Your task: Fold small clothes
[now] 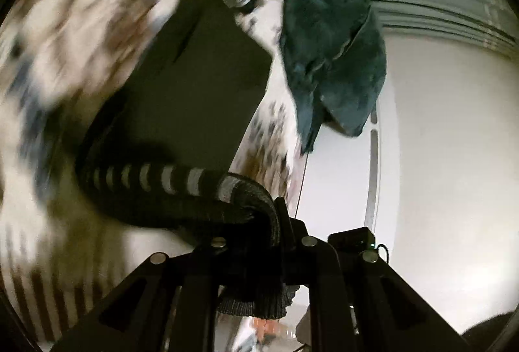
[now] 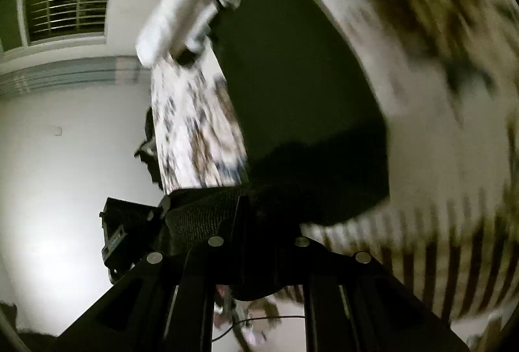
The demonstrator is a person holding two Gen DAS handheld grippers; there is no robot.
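White walls and a barred window (image 2: 65, 11) fill the background. Left hand-held gripper (image 1: 259, 219) pinches a striped dark sock (image 1: 152, 180); right hand-held gripper (image 2: 256, 222) clamps the same sock's dark knit cuff (image 2: 207, 209), stretched between them.

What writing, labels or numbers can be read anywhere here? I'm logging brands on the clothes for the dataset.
None can be read.
The striped sock held in the left gripper shows only stripes, no text.
The dark knit fabric in the right gripper shows no label.
The patterned cloth is motion-blurred; any print is unreadable.
The dark teal garment shows no tag.
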